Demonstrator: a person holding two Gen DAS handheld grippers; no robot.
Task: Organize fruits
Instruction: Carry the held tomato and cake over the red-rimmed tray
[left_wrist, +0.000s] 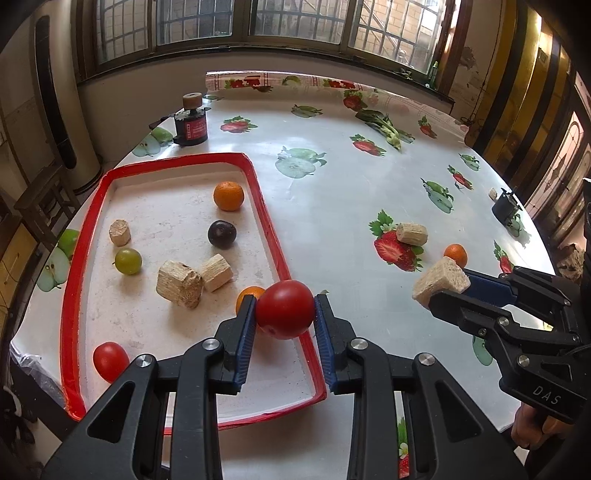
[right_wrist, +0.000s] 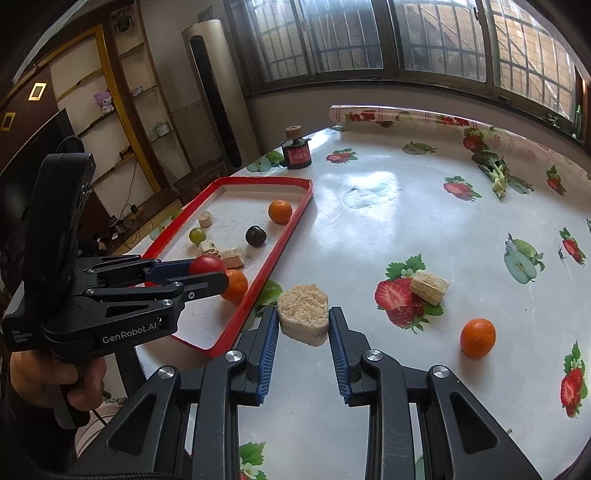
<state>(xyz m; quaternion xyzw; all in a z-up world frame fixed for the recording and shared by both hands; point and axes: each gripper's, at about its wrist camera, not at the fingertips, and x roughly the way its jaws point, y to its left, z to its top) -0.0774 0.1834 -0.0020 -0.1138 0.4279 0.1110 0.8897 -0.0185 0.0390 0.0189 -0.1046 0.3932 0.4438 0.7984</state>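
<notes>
My left gripper (left_wrist: 285, 308) is shut on a red tomato (left_wrist: 285, 314), held over the near right rim of the red-rimmed tray (left_wrist: 70, 295). In the tray lie two oranges (left_wrist: 229, 195), a dark plum (left_wrist: 221, 234), a green grape (left_wrist: 128, 260), another tomato (left_wrist: 110, 361) and several beige wood chunks (left_wrist: 179, 283). My right gripper (right_wrist: 303, 321) is shut on a beige wood chunk (right_wrist: 303, 318) above the table, just right of the tray (right_wrist: 255, 291). In the right wrist view the left gripper (right_wrist: 212, 275) holds the tomato (right_wrist: 207, 264) over the tray.
On the fruit-print tablecloth lie a loose orange (right_wrist: 477, 338) and a wood chunk (right_wrist: 429, 286) to the right. A black and red cylinder device (left_wrist: 191, 123) stands behind the tray, leafy greens (left_wrist: 384, 127) at the far side, a small black device (left_wrist: 505, 208) at the right edge.
</notes>
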